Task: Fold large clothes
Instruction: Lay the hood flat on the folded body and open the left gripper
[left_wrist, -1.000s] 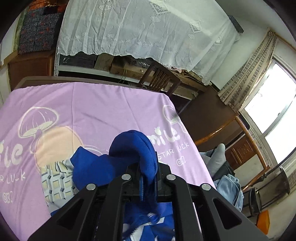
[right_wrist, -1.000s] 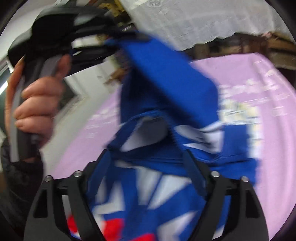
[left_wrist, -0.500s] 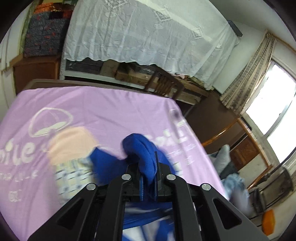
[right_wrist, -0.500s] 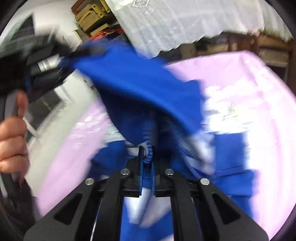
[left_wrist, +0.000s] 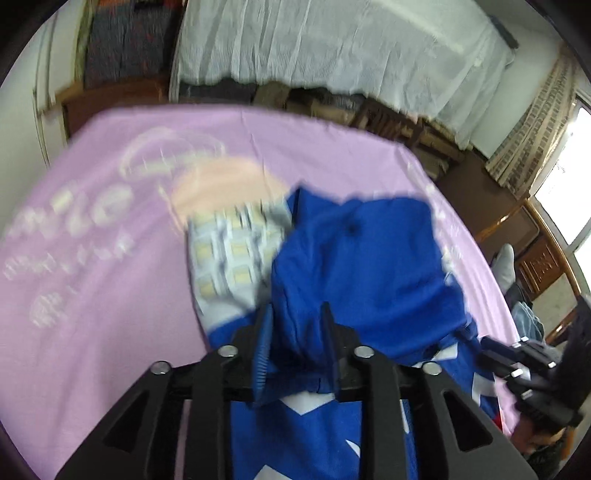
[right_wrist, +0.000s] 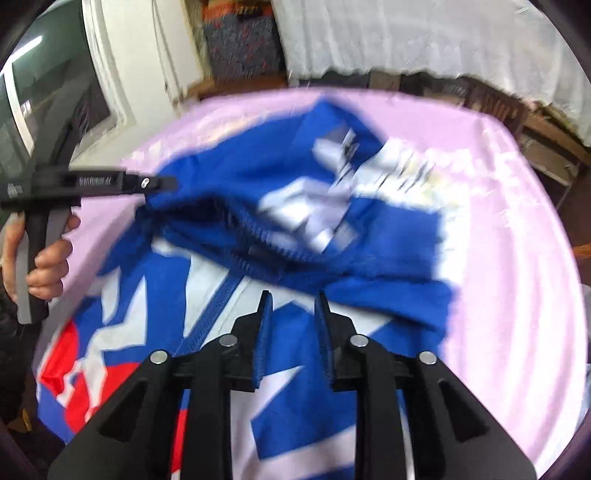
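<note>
the blue jacket (right_wrist: 303, 221) lies bunched on the pink printed sheet (right_wrist: 517, 258), mostly royal blue with white angular patches and a red area near its lower left edge (right_wrist: 59, 373); a blue zipper (right_wrist: 210, 314) runs down its front and a pale checked lining (left_wrist: 229, 254) shows at one fold. both views are motion-blurred. the left gripper (left_wrist: 295, 314) has its fingers partly apart with blue fabric between them. the right gripper (right_wrist: 291, 299) stands parted above the jacket, gripping nothing.

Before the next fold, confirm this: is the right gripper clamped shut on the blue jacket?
No; in the right wrist view the right gripper has its fingers apart, with the blue jacket lying below the gap, not pinched.
</note>
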